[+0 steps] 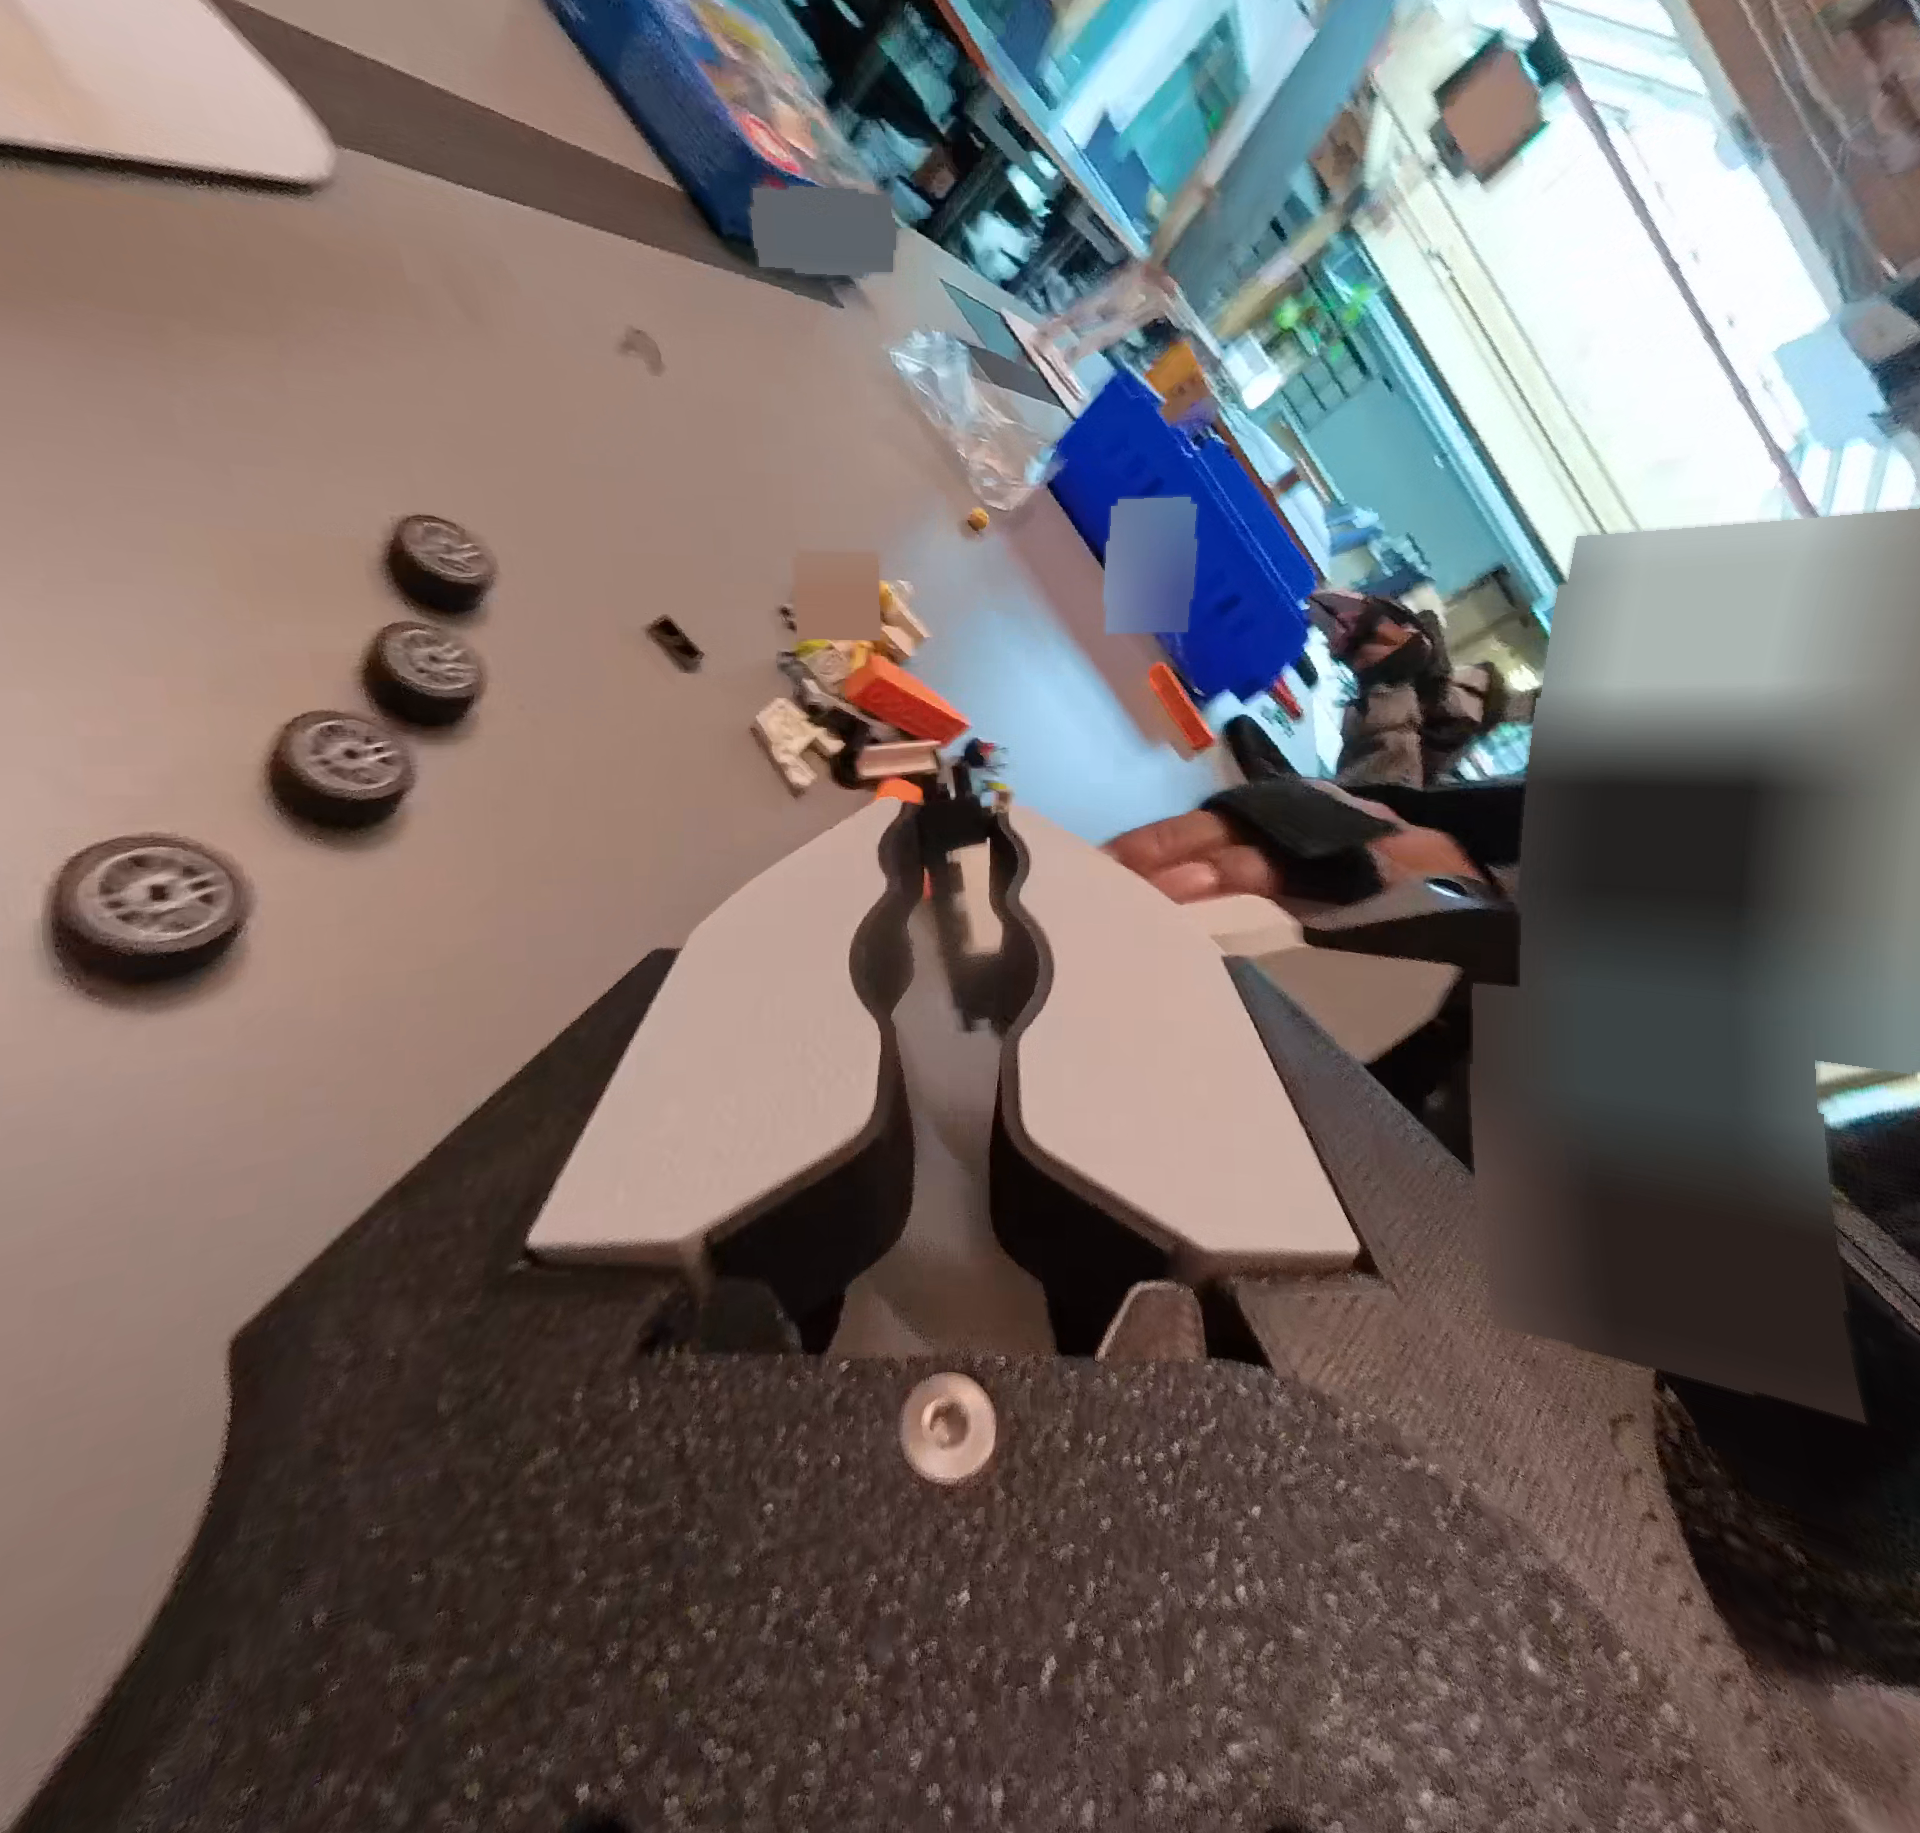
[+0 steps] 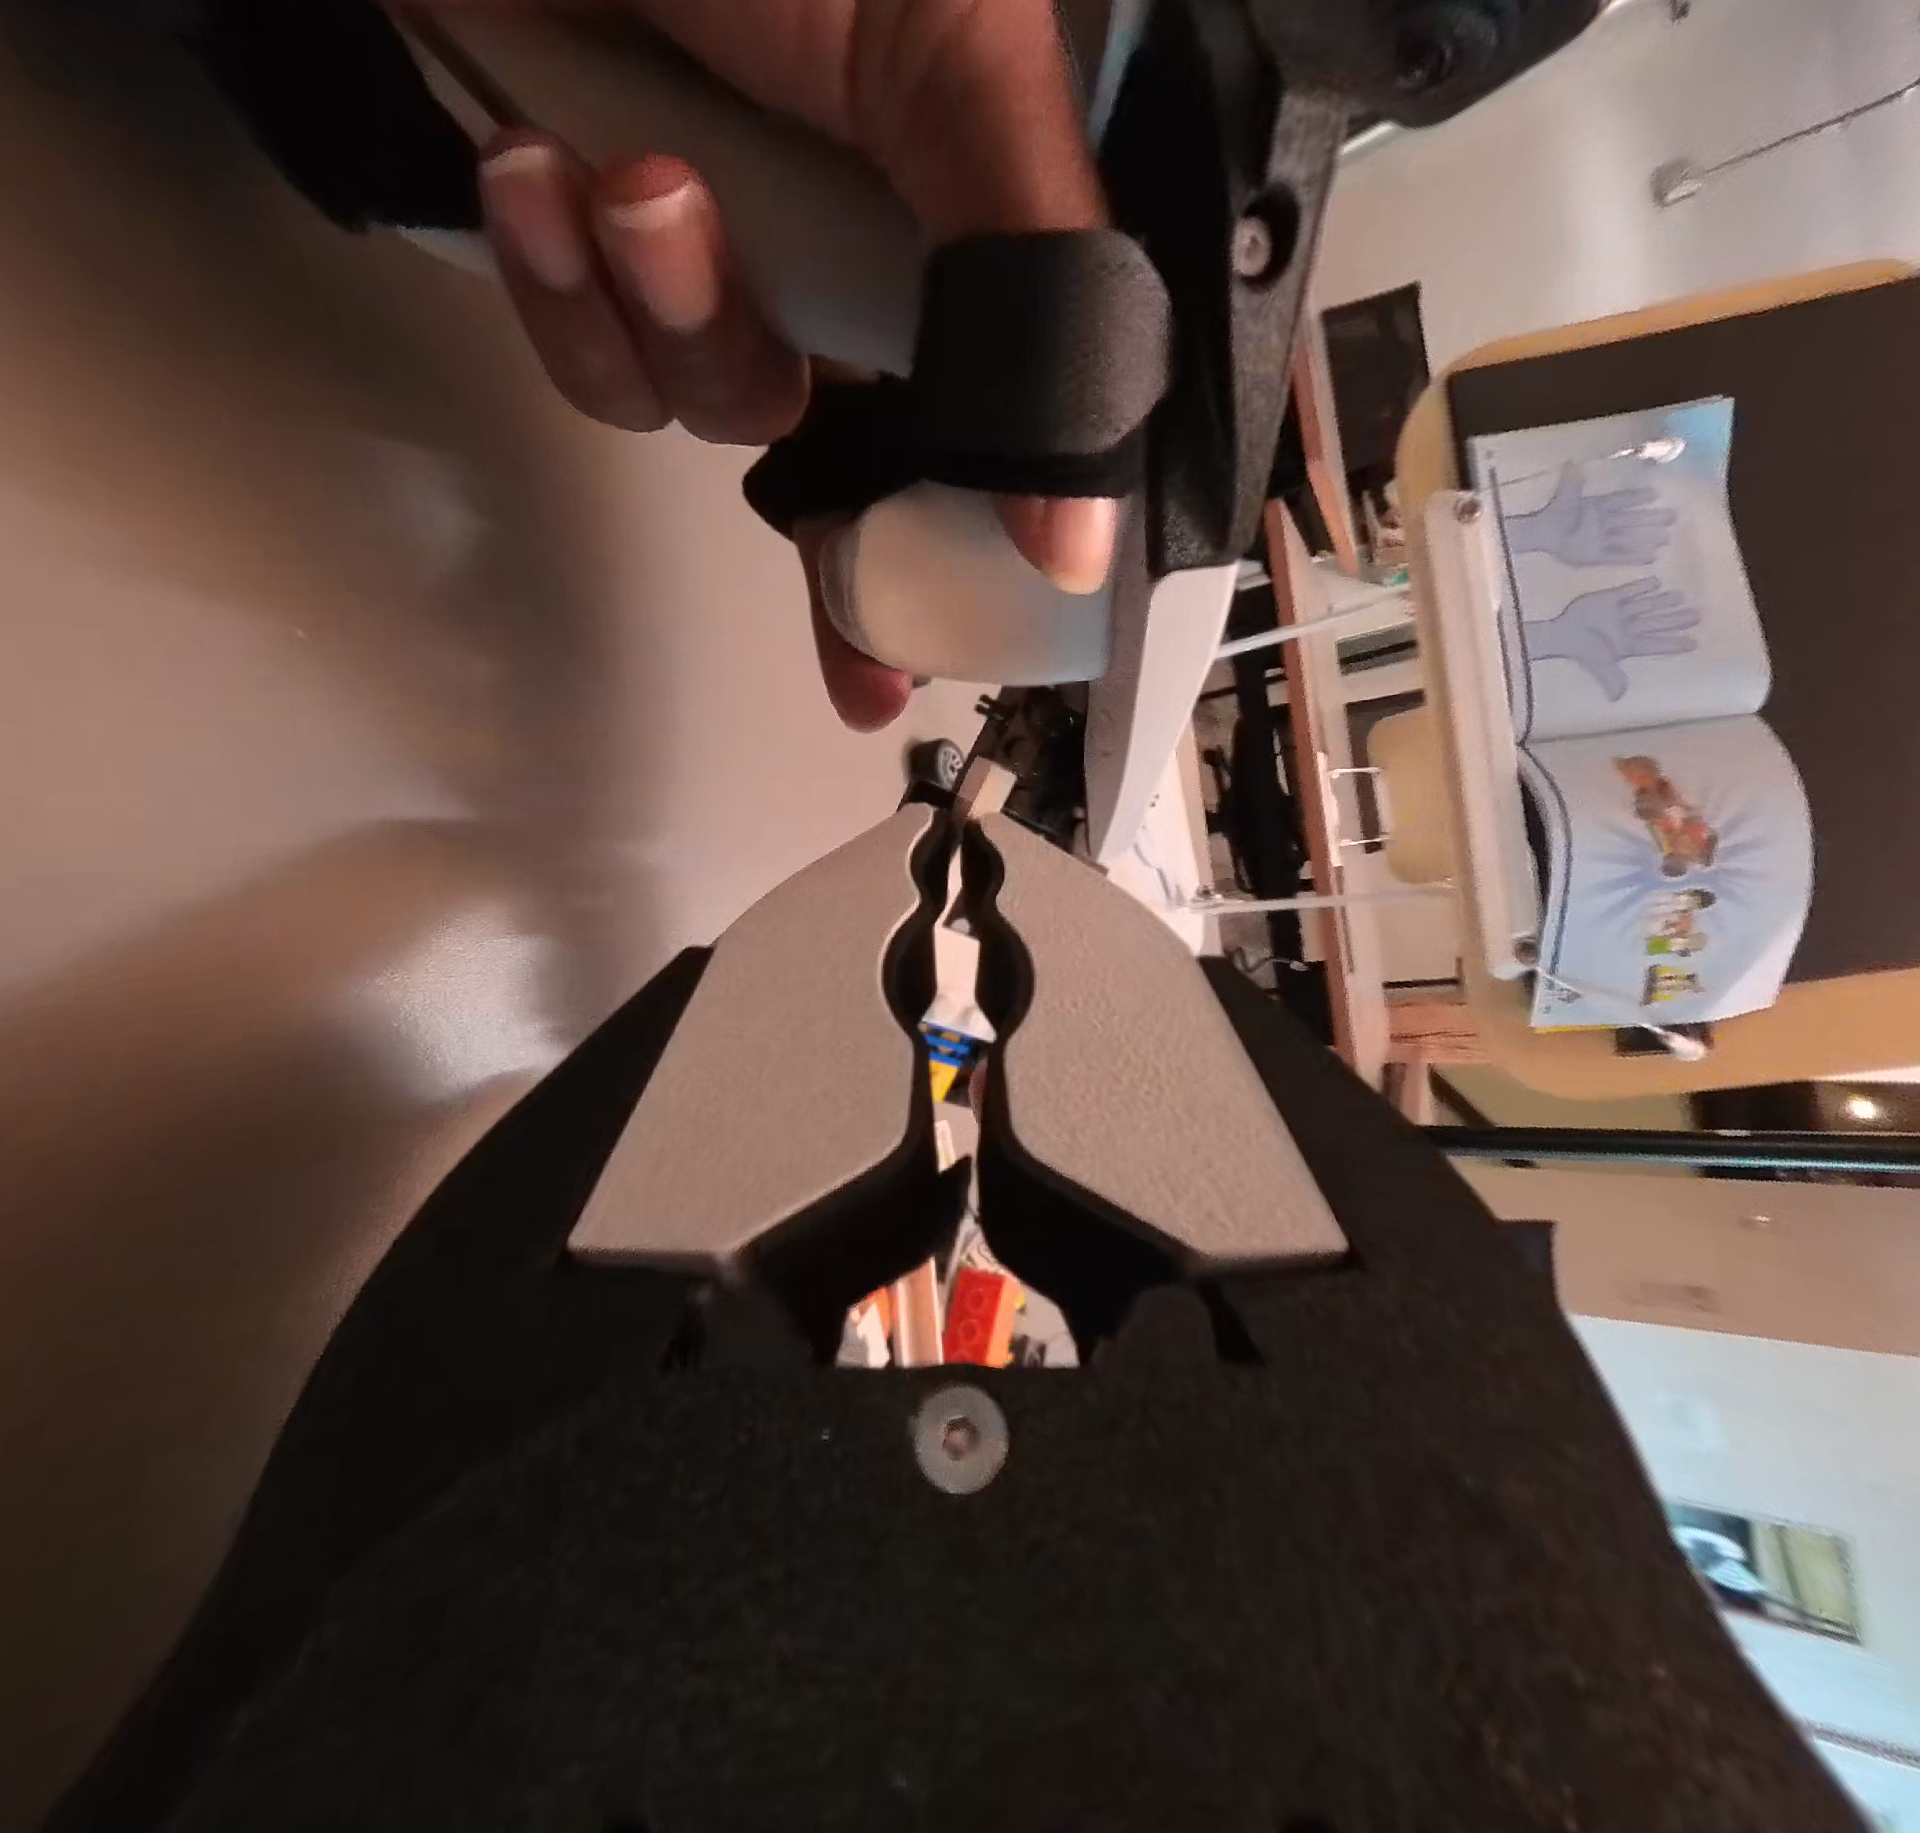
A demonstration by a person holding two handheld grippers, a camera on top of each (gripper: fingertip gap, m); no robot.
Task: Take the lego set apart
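In the left wrist view my left gripper (image 1: 951, 825) is shut on a small black lego assembly (image 1: 961, 910) with orange bits, held above the grey table (image 1: 520, 433). A pile of loose lego pieces (image 1: 873, 703), orange, white and grey, lies just beyond it. Several detached wheels (image 1: 341, 765) lie in a row on the left. In the right wrist view my right gripper (image 2: 954, 825) is shut on a small grey-and-black lego part (image 2: 979, 784) at its tips. This is close to the left gripper's white finger (image 2: 1153, 703) and the hand (image 2: 727, 225) holding it. Whether both parts are joined is hidden.
A blue bin (image 1: 1184, 526), a clear plastic bag (image 1: 966, 422) and a blue box (image 1: 675, 69) stand at the table's far side. An orange piece (image 1: 1179, 708) lies near the bin. An open instruction booklet (image 2: 1642, 703) rests on a stand to the right. Only a small space, under 4 cm, lies between the two pairs of fingers.
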